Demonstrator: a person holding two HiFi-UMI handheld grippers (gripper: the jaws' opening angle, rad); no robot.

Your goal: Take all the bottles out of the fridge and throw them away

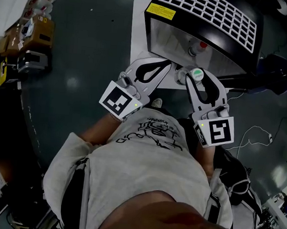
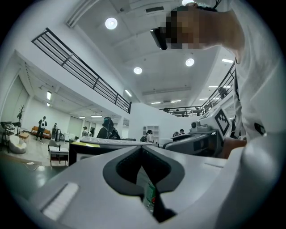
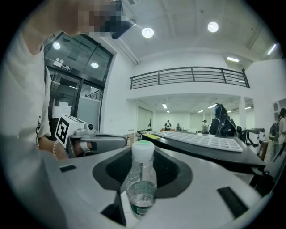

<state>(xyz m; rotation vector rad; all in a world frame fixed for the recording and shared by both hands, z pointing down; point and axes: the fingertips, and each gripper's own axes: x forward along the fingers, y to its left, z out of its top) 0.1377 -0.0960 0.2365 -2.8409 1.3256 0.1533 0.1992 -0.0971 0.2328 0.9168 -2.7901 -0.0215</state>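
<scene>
Clear plastic with a white cap topped in green: that bottle [image 3: 142, 179] stands upright between the right tongs [image 1: 199, 81], which pinch its body, with a little water in the bottom. It is already out of the fridge [image 1: 206, 12], just in front of the open mouth. Gripped on the body and not the cap, and carried upright, it should ride steady without swinging. Being thin-walled and nearly empty, it would probably buckle under a hard squeeze, which may be why the tongs close no tighter than the bottle's own width.

The left tongs [image 1: 168, 65] are pressed together with nothing between them. They lie level beside the held bottle, also just in front of the fridge mouth. I judge them to be parked there, free for the next pick, close enough that the reach inside is short.

Inside the fridge, near its mouth, a red cap [image 1: 203, 45] and a pale cap [image 1: 192, 52] show, seemingly two more bottles, so the emptying looks only partly done. The fridge sits on a white board [image 1: 137, 32] laid on the dark floor. No bin shows anywhere around the fridge, so I cannot tell where the held bottle is to be dropped.
</scene>
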